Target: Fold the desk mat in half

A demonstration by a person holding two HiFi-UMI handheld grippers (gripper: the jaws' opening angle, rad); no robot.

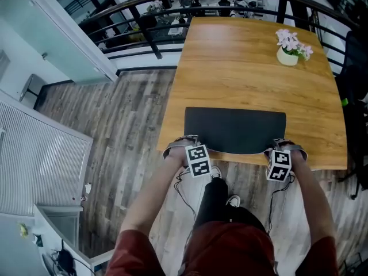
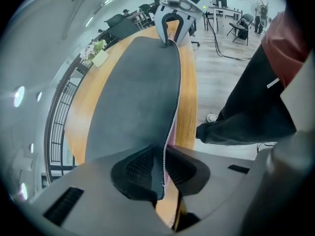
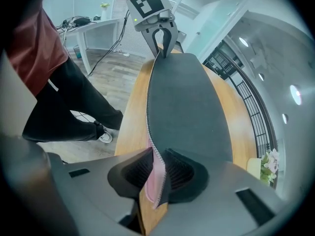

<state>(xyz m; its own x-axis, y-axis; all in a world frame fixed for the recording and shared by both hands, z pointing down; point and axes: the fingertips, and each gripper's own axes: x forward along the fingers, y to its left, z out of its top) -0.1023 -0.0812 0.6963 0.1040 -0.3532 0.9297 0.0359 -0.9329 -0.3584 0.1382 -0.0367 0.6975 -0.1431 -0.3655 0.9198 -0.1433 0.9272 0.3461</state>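
A dark grey desk mat point(image 1: 234, 128) with a pink underside lies flat at the near edge of the wooden table point(image 1: 247, 68). My left gripper point(image 1: 190, 140) holds its near left corner and my right gripper point(image 1: 280, 142) its near right corner. In the left gripper view the mat's point(image 2: 138, 87) stitched edge runs between the left gripper's point(image 2: 163, 168) pads, with the right gripper point(image 2: 172, 31) at the far end. In the right gripper view the corner, pink side showing, sits between the right gripper's point(image 3: 158, 173) pads, and the mat point(image 3: 184, 102) stretches away to the left gripper point(image 3: 158, 45). The near edge is lifted slightly off the table.
A white pot of pink flowers point(image 1: 289, 49) stands at the table's far right. A dark railing point(image 1: 144, 27) curves behind the table. The person stands against the table's near edge, on a wood-plank floor point(image 1: 126, 131).
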